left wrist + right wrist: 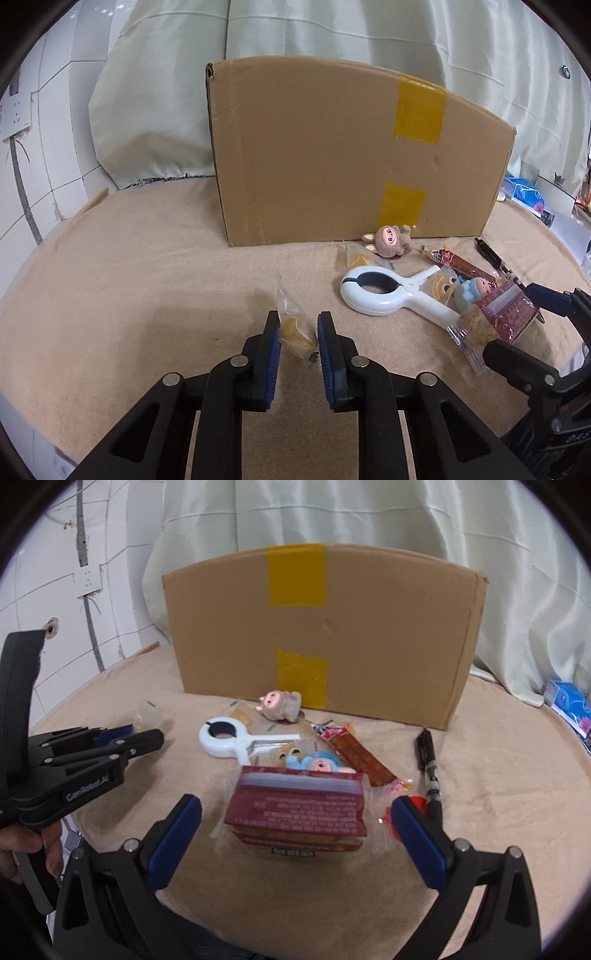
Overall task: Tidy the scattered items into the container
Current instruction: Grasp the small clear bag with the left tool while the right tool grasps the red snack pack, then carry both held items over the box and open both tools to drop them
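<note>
left tool (pixel 297 334): i clamp it on the small yellow snack packet (pixel 293 332)
right tool (pixel 295 821): my jaws stand apart around the red packet (pixel 295 808)
cardboard box (pixel 332 155): far, upright on the counter (pixel 147 277)

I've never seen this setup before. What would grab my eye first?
The big brown cardboard box with yellow tape stands at the back of the beige cloth. Before it lies a clutter around a white ring-shaped plastic clip. The left gripper is shut on a small clear yellow snack packet.
</note>
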A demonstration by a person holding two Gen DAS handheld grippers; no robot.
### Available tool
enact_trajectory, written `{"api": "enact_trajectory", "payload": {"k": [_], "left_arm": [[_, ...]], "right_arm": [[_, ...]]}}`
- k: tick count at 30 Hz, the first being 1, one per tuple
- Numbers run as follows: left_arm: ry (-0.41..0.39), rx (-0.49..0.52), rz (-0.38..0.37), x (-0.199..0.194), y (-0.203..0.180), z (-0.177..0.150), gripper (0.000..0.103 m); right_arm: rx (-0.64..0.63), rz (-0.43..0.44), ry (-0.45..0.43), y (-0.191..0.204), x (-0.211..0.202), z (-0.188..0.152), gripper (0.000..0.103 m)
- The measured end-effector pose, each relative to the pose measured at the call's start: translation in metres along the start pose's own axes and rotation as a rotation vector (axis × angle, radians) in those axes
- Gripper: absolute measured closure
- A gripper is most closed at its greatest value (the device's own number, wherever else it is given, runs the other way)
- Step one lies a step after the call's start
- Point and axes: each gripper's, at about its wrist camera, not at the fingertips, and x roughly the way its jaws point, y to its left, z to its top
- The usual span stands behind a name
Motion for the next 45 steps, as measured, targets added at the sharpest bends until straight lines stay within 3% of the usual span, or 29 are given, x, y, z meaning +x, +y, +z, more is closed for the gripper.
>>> {"api": "enact_trajectory", "payload": {"k": [5,11,15,25,38,45], "left_arm": [[0.010,0.006,0.002,0.004,-0.002,-0.001,0.082],[0.008,0.006,0.002,0.004,-0.002,0.000,0.082],[-0.002,0.003,0.001,-0.001,-0.003,0.002,0.082],[-0.042,0.014,-0.001,-0.016,-0.008,0.016,0.082],[-0.029,0.024,-0.003,-0.014,-0.013,0.014,0.082],[-0.104,0.048,-0.001,-0.036,-0.015,0.048,0.082]], "right_arm": [[0.031,0.003,0.025,-0.010,0.006,-0.003,0.002],[0.048,0.062,0.034,-0.011,0.003,-0.003,0.027],[0.067,0.093,0.023,-0.012,-0.005,0.001,0.028],[0.060,0.070,-0.072,-0.016,-0.040,0.024,0.028],[0.080,0.062,-0.032,-0.024,-0.028,0.016,0.028],[0.084,0.055,-0.086,-0.033,-0.043,0.033,0.028]]}}
